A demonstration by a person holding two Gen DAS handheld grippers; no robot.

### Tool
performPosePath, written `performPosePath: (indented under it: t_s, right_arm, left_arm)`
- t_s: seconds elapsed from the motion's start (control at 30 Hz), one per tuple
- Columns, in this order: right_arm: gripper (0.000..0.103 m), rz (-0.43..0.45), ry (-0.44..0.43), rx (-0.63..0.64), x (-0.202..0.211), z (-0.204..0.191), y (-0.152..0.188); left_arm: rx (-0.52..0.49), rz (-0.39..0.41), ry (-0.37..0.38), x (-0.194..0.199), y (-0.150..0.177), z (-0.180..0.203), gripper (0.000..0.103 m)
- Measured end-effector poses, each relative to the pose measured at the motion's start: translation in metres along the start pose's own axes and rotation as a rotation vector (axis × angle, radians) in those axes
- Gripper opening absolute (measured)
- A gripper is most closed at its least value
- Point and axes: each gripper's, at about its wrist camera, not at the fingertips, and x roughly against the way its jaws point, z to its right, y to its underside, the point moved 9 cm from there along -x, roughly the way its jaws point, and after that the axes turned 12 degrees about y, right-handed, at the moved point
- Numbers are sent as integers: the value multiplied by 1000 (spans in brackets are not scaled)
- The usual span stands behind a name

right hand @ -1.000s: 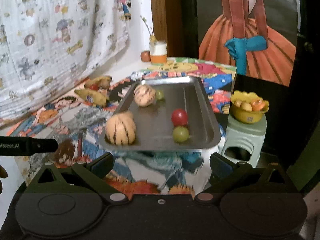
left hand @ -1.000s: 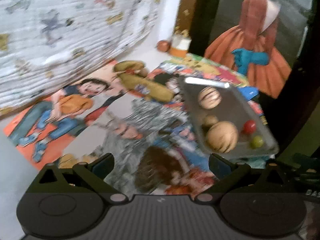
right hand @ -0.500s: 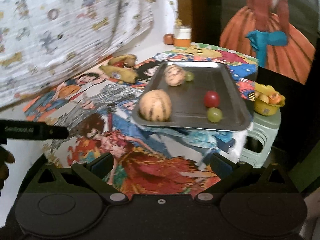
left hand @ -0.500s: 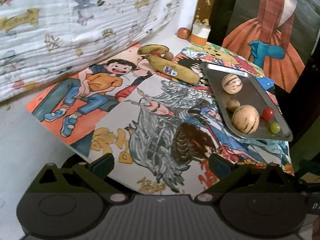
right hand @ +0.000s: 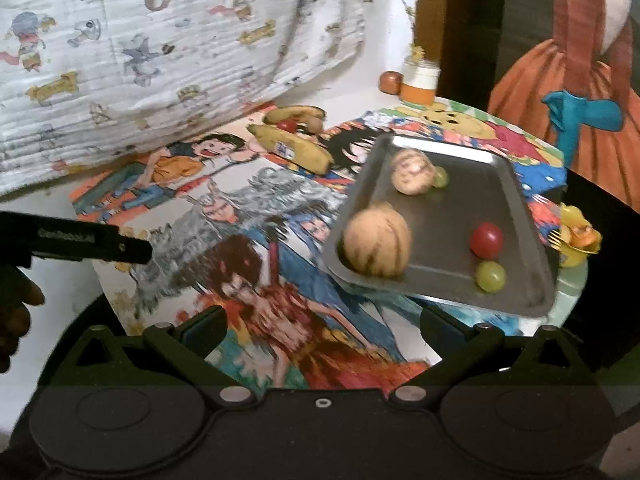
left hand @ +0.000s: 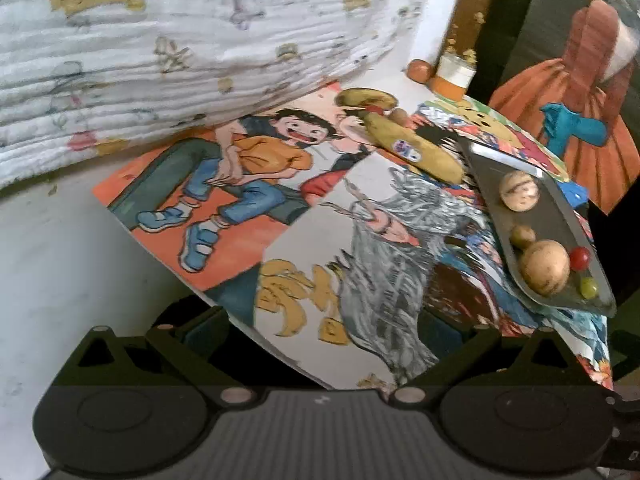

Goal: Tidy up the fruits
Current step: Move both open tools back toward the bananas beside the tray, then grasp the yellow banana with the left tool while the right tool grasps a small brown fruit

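Observation:
A steel tray (right hand: 460, 208) sits at the right end of the cartoon-printed table. It holds two striped melons (right hand: 376, 240) (right hand: 412, 171), a red tomato (right hand: 486, 240) and two green grapes (right hand: 490, 276) (right hand: 440, 177). Left of the tray lies a stickered banana (right hand: 292, 148); behind it are a second banana (right hand: 296, 114) and small fruits. My right gripper (right hand: 320, 332) is open and empty, short of the tray. My left gripper (left hand: 320, 332) is open over the table's near edge, with the tray (left hand: 556, 216) far to its right.
A printed white cloth (right hand: 160, 40) hangs along the back left. A jar (right hand: 420, 80) and a round brown fruit (right hand: 390, 82) stand at the far end. A yellow bowl (right hand: 576, 240) sits past the tray's right side. A hand (right hand: 16, 308) holds the left gripper.
Both grippers have pulled back and risen from the table, so the tray looks smaller and farther. The left view has swung left. The fruits have not moved.

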Motion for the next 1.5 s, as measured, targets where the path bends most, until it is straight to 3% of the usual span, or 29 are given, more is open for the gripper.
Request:
performPosePath:
  t_s: [0.13, 0.27, 0.43, 0.63, 0.87, 1.2, 1.4, 1.5]
  right_arm:
    - [102, 45, -36, -9, -1, -10, -18]
    - [102, 86, -73, -33, -3, -16, -38]
    - [102, 117, -74, -24, -11, -18, -54]
    - [102, 110, -89, -6, -25, -17, -58]
    - [102, 135, -134, -14, -38, 2, -101]
    - [102, 96, -196, -41, -76, 30, -161]
    - [101, 84, -198, 35, -109, 42, -194]
    - [94, 93, -197, 126, -129, 42, -215]
  left_arm:
    - [33, 2, -17, -5, -5, -12, 103]
    - [110, 74, -27, -3, -12, -27, 103]
    - [156, 99, -55, -4, -20, -41, 103]
    - [161, 88, -85, -10, -24, -47, 103]
    - [127, 81, -94, -18, -44, -36, 103]
    - [5, 94, 11, -38, -79, 14, 103]
    - [81, 109, 125, -64, -102, 37, 103]
    - [118, 108, 151, -83, -110, 42, 103]
